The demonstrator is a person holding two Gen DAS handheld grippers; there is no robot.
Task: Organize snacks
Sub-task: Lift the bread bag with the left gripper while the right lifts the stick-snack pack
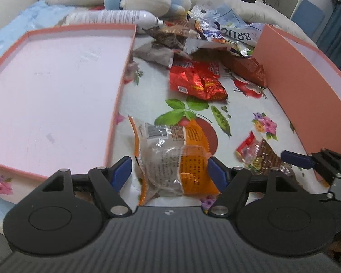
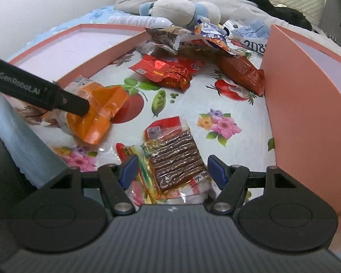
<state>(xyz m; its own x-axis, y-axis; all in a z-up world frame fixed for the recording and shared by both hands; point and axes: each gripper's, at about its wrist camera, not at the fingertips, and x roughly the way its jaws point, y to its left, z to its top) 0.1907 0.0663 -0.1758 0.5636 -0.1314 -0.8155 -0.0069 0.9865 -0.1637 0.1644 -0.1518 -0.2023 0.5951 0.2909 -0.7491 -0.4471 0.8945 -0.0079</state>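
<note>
Left gripper (image 1: 169,170): jaws wide, astride orange snack packet (image 1: 181,157) on floral cloth (image 1: 243,109); right gripper (image 2: 171,170): jaws wide over brown-strip packet (image 2: 177,159). Step, judged: pick-up. Next: close pads, carry to pink tray (image 1: 122,82) or pink box (image 2: 295,118)

Your work surface is a bed covered by a fruit-and-flower printed cloth (image 1: 193,118). On it you have a shallow pink tray (image 1: 116,104) at left, a taller pink box (image 1: 307,104) at right, and between them an orange packet (image 1: 193,141), a red foil packet (image 1: 197,79), a brown-strip packet (image 2: 175,157) and a wrapper heap (image 1: 204,36).
</note>
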